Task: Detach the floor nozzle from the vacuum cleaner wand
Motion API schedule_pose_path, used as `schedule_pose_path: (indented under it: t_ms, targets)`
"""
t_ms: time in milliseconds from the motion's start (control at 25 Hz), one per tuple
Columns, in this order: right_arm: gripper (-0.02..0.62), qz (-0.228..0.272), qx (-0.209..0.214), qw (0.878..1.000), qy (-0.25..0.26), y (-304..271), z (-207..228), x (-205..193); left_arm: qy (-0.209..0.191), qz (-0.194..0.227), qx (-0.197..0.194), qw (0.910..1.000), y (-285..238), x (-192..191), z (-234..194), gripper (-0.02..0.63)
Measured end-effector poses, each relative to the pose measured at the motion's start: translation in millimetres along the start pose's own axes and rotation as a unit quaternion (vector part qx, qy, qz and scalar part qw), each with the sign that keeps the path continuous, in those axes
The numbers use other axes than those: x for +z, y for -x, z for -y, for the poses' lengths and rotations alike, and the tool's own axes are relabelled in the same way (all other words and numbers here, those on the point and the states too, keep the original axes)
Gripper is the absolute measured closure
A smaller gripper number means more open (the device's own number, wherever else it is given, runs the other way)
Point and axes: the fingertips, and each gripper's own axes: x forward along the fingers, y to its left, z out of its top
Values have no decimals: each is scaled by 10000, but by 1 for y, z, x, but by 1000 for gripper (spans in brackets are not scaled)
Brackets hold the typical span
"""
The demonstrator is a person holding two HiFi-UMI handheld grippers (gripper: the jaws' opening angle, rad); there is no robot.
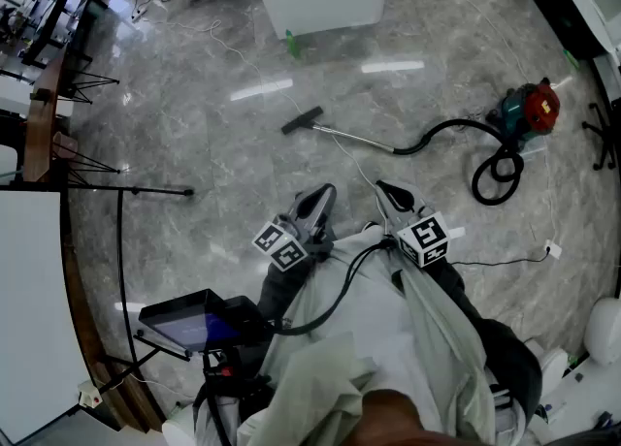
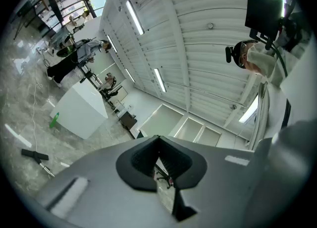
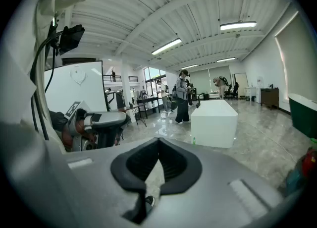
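Head view: the floor nozzle (image 1: 303,121) lies far off on the grey floor (image 1: 194,134), still joined to the wand (image 1: 357,138) — nothing detached yet. The left gripper (image 1: 312,207) and right gripper (image 1: 392,194) hang near the body — both pairs of jaws pressed together, empty.

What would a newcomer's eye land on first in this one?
The red and teal vacuum cleaner sits at the head view's right, its black hose looping to the wand and floor nozzle lying mid-floor. Nearer, the left tool and right tool are both shut and empty, held close to the person, apart from the nozzle.
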Motion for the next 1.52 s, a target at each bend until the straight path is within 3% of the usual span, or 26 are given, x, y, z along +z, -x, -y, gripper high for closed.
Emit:
schedule_pose_path:
  t_ms: [400, 1120, 1520]
  targets:
    - [595, 34, 36, 10000, 40, 1, 2, -5, 11, 116, 50, 9999, 4, -5, -1, 603]
    - [595, 474, -343, 9982, -100, 20, 23, 3, -180, 82, -88, 9998, -16, 4, 1, 603]
    - [595, 416, -331, 9980, -356, 48, 41, -16, -140, 54, 176, 9997, -19, -23, 17, 603]
